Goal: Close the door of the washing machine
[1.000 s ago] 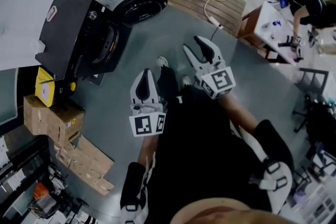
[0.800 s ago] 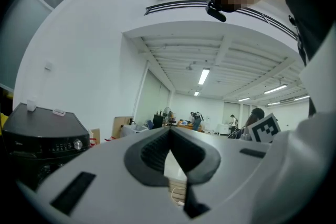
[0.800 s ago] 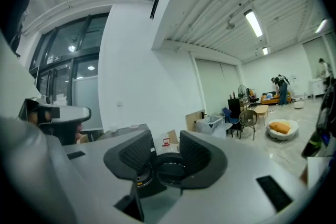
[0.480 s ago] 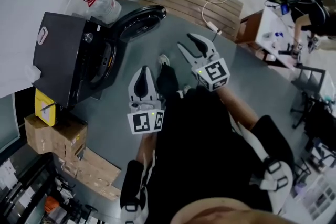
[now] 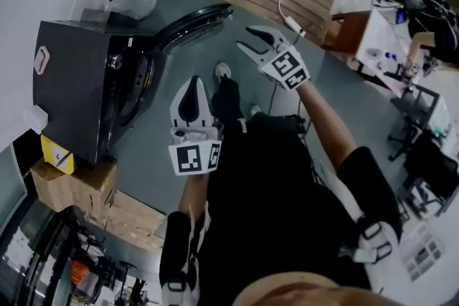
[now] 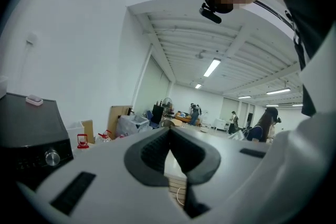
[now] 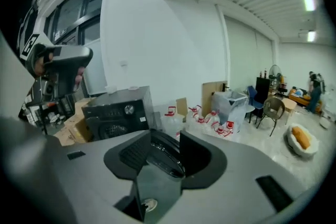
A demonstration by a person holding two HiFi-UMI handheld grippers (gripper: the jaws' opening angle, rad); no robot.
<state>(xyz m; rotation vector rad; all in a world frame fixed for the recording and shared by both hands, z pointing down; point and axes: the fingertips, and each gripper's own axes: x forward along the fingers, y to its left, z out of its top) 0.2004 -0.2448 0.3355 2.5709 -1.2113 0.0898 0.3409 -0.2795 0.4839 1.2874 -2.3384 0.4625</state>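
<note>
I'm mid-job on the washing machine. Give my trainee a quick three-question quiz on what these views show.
1. True or false: the door of the washing machine is shut.
2. Which has its jaws apart? A: left gripper. B: right gripper.
3. Fill in: beside the machine sit cardboard ____.
Key: 1 false, it stands open. 2 B; the left one is shut and empty. 3 boxes.

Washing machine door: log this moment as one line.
black front-loading washing machine: round dark door open | right gripper: open, aimed at door, not touching | left gripper: shut, empty
</note>
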